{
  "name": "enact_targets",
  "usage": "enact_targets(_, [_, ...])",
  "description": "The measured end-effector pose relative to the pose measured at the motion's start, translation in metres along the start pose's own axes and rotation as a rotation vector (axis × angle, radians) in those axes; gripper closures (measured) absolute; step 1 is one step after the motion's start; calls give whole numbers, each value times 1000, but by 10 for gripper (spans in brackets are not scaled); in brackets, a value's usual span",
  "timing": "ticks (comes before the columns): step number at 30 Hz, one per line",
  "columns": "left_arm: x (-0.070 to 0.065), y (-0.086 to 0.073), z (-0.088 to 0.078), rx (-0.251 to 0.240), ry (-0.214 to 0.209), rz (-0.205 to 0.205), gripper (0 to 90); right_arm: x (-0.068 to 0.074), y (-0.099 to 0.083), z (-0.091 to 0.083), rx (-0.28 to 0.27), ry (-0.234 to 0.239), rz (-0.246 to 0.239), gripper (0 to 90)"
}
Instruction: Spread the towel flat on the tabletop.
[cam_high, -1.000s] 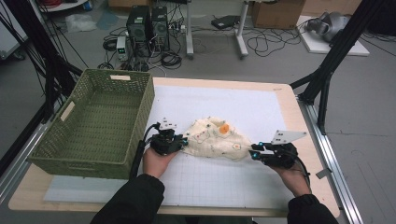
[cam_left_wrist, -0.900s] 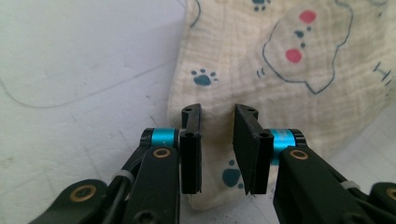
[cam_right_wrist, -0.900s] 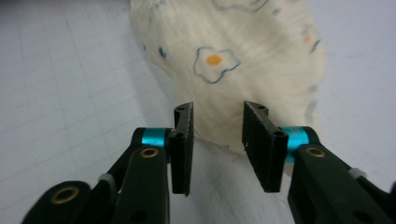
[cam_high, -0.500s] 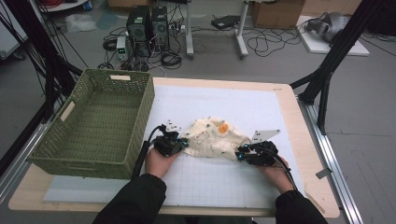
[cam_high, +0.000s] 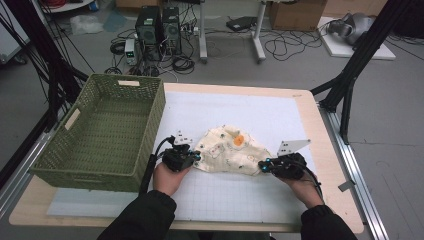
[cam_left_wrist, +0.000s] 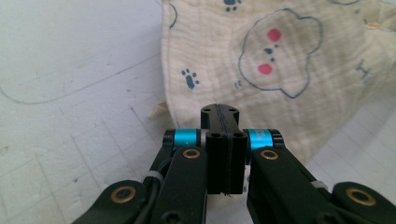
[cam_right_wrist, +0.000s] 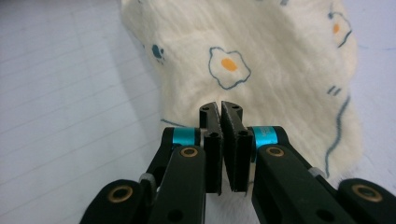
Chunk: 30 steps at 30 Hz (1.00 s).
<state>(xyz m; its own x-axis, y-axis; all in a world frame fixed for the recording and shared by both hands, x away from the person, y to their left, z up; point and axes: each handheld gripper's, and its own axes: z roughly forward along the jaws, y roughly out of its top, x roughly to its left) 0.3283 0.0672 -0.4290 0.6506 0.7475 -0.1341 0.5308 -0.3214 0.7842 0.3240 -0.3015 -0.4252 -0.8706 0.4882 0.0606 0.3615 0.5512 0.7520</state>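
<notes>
A green woven basket (cam_high: 100, 135) sits at the table's left with nothing visible inside it. Just right of it, the left gripper (cam_high: 192, 156) has its jaws pressed together on the cloth's (cam_high: 227, 150) left edge. The right gripper (cam_high: 264, 166) pinches the cloth's right edge, its jaws almost together.

Cloth (cam_left_wrist: 280, 60) cropped at top edge

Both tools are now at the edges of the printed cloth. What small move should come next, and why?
Probably lift both tools a little together. The left tool looks shut on the cloth at its left edge, and the right tool is nearly closed on its right edge, possibly pinching fabric. The cloth lies crumpled on the white mat, so a gentle lift and slight pull apart should spread it.
</notes>
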Motion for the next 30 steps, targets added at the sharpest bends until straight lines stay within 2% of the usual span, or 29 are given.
enact_targets(3, [-4,-6,-8,8,-14,4,894,7,-3,-15,-11,8,-14,875])
enact_targets(5, [-8,-11,-12,12,-15,12,894,13,-6,-22,1,13,-25,875])
enact_targets(9, [-15,-16,-22,20,-27,21,894,25,-10,-27,32,34,-54,875])
enact_targets(10, [-17,-17,-25,13,-31,23,894,27,-11,-29,41,52,-55,875])
enact_targets(14, [-19,-11,-35,-21,-62,6,893,32,-12,-34,30,72,-65,873])
enact_targets(16, [-18,-5,-36,-34,-68,12,886,29,-9,-36,7,83,-47,842])
enact_targets(19, [-14,0,-26,-26,-68,15,815,21,-3,-34,-26,64,-36,783])
enact_targets(21, [-10,1,-16,-6,-63,-5,741,16,2,-27,-24,52,-28,731])
enact_targets(22, [-9,1,-11,0,-60,-1,731,13,3,-23,-23,41,-27,712])
enact_targets(23, [-9,0,-6,8,-55,0,726,10,4,-18,-17,43,-17,705])
enact_targets(25, [-9,-1,5,42,-43,13,705,6,4,-7,23,38,-18,627])
enact_targets(27, [-10,-4,15,96,-34,46,708,4,3,3,69,26,-25,615])
enact_targets(30, [-13,-5,17,89,-2,96,824,3,1,11,80,17,-26,649])
